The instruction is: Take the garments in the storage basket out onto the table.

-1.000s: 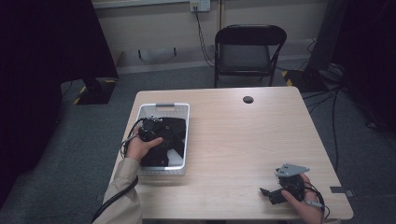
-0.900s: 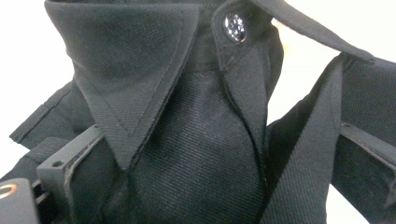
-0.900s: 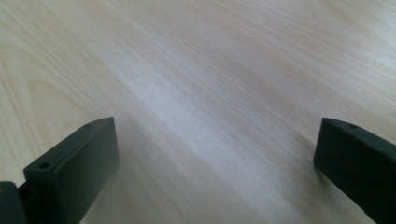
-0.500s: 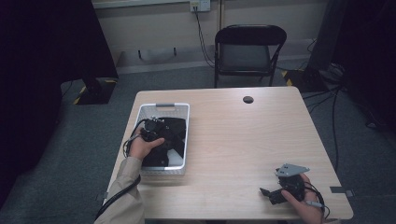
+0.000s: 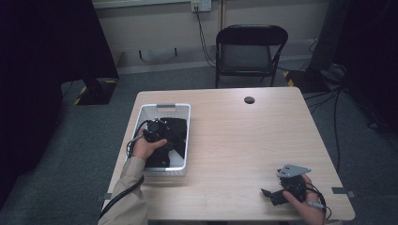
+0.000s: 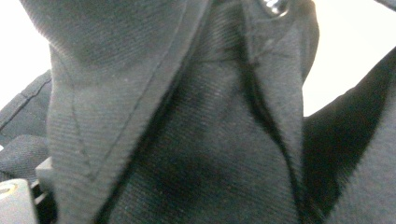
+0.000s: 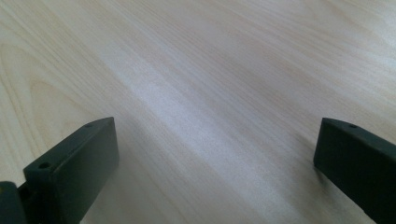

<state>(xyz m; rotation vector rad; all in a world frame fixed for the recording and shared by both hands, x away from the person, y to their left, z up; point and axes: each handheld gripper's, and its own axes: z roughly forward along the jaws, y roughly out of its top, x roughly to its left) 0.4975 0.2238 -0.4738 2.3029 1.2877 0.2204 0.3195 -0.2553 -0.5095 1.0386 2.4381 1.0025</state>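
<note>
Nothing moved; left claw (image 5: 157, 132) buried in black cloth (image 6: 196, 140), grip unreadable; right claw (image 7: 215, 163) gapes.

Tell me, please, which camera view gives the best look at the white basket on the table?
The high view: it shows the whole white basket at the table's left side, with dark fabric inside and the left gripper reaching in. The left gripper view offers just pale patches behind the fabric; the right gripper view looks at bare tabletop.
</note>
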